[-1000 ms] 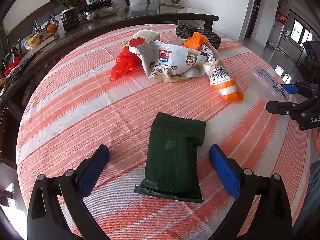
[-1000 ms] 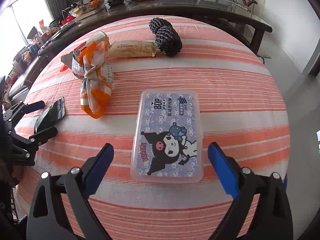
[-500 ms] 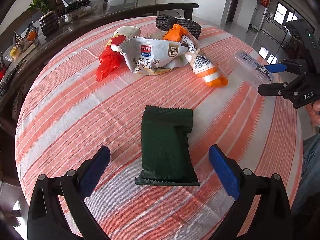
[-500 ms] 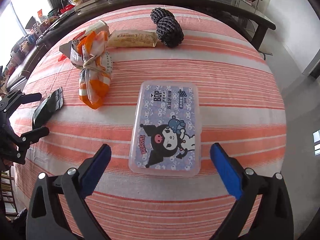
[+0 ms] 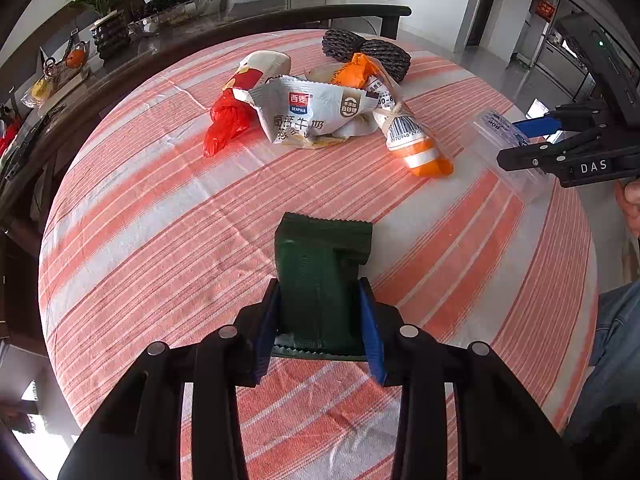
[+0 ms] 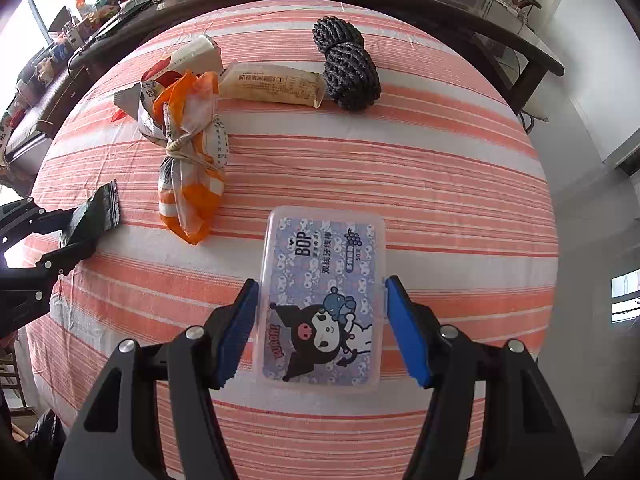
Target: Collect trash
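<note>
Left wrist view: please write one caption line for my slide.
Left gripper shut on dark green wrapper on striped tablecloth.

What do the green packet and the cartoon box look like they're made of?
Green wrapper: thin matte film, probably plastic or foil laminate, with serrated crimped ends and creases where the left gripper presses it. Cartoon box: rigid clear plastic, translucent rim around a printed label, glossy.

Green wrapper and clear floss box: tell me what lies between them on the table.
Only bare striped tablecloth separates the green wrapper from the clear floss box in the right wrist view; the orange bag sits just behind that line.
</note>
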Tool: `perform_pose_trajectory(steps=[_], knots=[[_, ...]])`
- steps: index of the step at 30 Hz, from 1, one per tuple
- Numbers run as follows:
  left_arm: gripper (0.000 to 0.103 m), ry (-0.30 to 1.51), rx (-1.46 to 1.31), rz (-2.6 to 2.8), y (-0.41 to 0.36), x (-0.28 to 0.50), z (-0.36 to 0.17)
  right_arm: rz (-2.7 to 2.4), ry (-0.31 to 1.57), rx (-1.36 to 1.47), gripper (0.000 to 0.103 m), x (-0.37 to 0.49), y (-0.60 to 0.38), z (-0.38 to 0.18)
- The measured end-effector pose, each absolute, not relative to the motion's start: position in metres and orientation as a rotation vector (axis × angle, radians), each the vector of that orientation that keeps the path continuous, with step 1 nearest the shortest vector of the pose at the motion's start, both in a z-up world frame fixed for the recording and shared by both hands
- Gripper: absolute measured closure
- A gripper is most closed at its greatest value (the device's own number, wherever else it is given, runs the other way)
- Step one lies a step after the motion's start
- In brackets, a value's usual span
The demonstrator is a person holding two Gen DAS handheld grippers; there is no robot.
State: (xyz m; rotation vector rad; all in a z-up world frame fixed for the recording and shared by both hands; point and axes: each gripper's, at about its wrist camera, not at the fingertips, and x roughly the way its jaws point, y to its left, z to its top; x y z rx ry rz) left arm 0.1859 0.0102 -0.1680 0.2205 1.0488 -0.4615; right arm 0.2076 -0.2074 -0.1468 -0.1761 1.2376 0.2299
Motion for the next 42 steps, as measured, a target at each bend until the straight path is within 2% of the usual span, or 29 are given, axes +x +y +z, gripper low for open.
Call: perform_pose_trajectory(steps=[8,18,24,32,42], knots=[[0.066,0.988,0.132,-0.514,0.001,0.162,-0.145,0.266,1.157,-0.102,0.04,0.177,-0.227,-0.117],[0.066,0.963,0.119,-0.631,-0.077,0.154,-0.123,0.205,1.101,0.054,0.04,0.15,-0.303,-0.104],[0.066,0.961,0.128,-0.746,-0.157,0.144,-0.117,0.063,1.044,0.145,0.04,0.128,-0.394,-0.095],[0.066,0.955,0.192,-0.912,-0.288,0.136,-0.111,-0.114,1.034,0.239,0.04,0.099,-0.501,-0.12],[0.066,1.049,0.208,-1.025,-0.422,0.149,-0.159,-0.236,1.045,0.36,0.04,0.082,-0.587,-0.173]])
